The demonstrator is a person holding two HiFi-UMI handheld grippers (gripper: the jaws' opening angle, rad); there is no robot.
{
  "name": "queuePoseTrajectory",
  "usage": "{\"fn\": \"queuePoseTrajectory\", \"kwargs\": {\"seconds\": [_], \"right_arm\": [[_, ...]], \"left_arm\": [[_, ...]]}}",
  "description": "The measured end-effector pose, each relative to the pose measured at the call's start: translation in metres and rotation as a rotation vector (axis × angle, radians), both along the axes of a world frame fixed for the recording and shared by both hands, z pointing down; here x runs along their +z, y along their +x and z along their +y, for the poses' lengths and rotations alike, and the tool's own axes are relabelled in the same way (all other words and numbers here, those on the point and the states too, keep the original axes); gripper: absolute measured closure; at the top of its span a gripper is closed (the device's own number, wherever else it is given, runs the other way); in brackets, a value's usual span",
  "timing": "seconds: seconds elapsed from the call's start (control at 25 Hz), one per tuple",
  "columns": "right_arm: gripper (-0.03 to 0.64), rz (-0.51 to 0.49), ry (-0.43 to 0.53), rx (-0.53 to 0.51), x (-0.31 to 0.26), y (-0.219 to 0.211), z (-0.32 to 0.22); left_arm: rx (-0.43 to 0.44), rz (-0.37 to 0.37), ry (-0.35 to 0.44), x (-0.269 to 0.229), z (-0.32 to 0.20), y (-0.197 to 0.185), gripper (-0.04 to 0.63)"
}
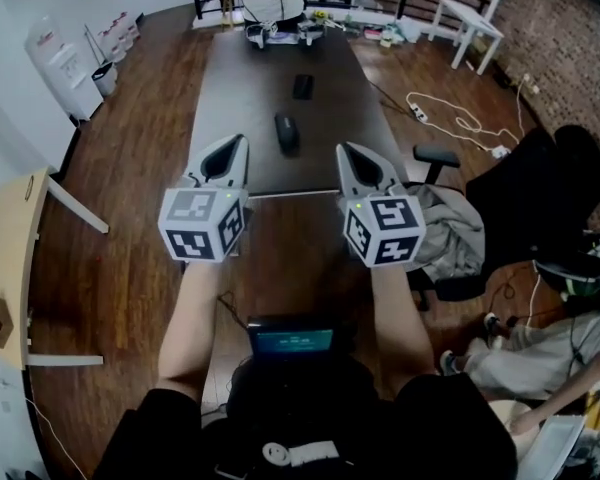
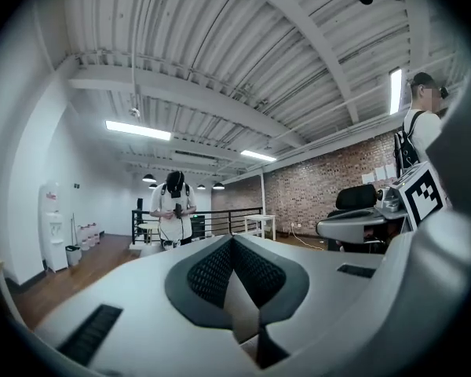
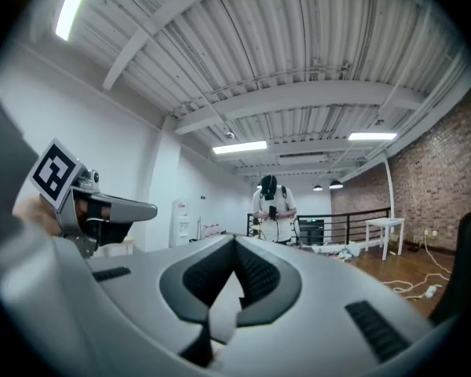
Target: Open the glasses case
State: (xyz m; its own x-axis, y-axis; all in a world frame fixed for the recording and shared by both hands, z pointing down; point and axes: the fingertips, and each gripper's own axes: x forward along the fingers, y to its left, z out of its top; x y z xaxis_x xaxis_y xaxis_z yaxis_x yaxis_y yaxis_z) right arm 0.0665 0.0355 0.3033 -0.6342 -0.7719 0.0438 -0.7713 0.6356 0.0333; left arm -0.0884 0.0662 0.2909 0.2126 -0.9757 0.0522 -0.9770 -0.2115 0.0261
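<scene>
case (image 1: 287, 131) lies untouched on the table (image 1: 230, 108). left gripper (image 1: 236, 150) and right gripper (image 1: 348, 156) hover short of it, both clenched, empty. still approaching; next they must open and reach forward.

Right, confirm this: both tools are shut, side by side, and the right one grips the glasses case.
The left tool and right tool are shut, side by side, but the right one grips nothing: the right gripper view shows its jaws together and empty. The glasses case lies on the table.

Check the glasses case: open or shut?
Shut, it seems: the case lies on the table as one dark oval, no lid raised.
</scene>
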Motion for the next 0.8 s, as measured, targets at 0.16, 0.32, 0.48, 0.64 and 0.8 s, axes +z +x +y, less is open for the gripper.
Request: {"fn": "queuePoseTrajectory", "kwargs": {"seconds": [0.16,0.32,0.48,0.64,0.8], "right_arm": [[0.603,-0.016,0.081,0.001,-0.034,0.014,-0.026],[0.604,-0.024,0.099,0.004,-0.036,0.024,-0.038],[0.603,-0.027,0.097,0.002,-0.027,0.025,-0.046],[0.603,-0.02,0.087,-0.01,-0.019,0.017,-0.054],[0.603,-0.014,0.074,-0.024,-0.013,0.0,-0.061]], "left_arm": [[-0.044,-0.035,0.077,-0.034,-0.019,-0.007,0.595],[-0.076,-0.065,0.105,-0.04,-0.027,-0.005,0.595],[-0.072,-0.084,0.1,-0.03,-0.035,0.003,0.595],[-0.052,-0.094,0.098,-0.028,-0.044,0.01,0.595],[-0.041,-0.08,0.099,-0.027,-0.051,0.008,0.595]]}}
